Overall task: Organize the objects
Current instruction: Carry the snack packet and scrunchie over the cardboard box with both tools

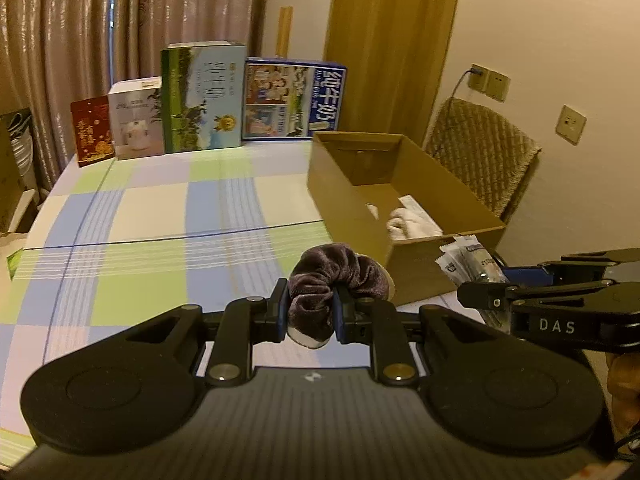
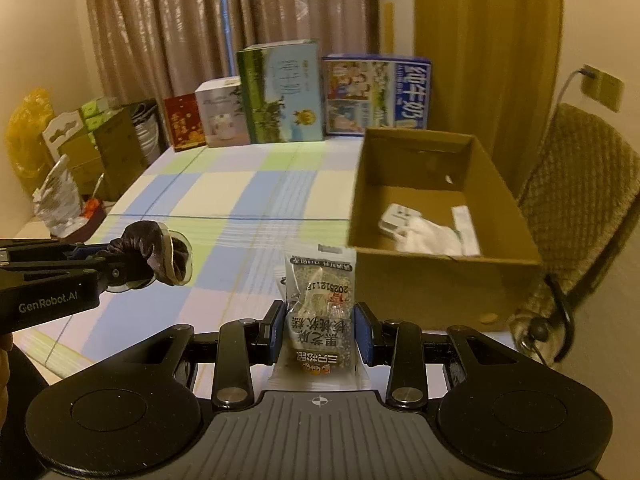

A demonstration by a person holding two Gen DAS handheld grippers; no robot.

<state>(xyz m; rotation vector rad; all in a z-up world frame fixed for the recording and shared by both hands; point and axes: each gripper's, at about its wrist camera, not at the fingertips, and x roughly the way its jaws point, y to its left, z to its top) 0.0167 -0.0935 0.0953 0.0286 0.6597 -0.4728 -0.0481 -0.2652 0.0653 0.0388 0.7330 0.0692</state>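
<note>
My left gripper [image 1: 310, 314] is shut on a purple velvet scrunchie [image 1: 340, 276], held above the checked tablecloth a little left of the open cardboard box [image 1: 348, 188]. The right wrist view shows that same scrunchie [image 2: 156, 254] at the left gripper's tip [image 2: 120, 266]. My right gripper [image 2: 320, 334] is shut on a clear snack packet [image 2: 320, 304] with printed text, just in front of the box [image 2: 432, 284]. In the left wrist view the packet [image 1: 468, 264] sticks out of the right gripper [image 1: 488, 294]. White items [image 2: 424, 232] lie inside the box.
Several upright cartons [image 1: 204, 100] line the table's far edge by the curtain. A chair with a woven cover [image 1: 484, 156] stands right of the box. Cardboard boxes and bags [image 2: 80, 156] crowd the floor left of the table. Checked tablecloth [image 1: 160, 216] spreads left of the box.
</note>
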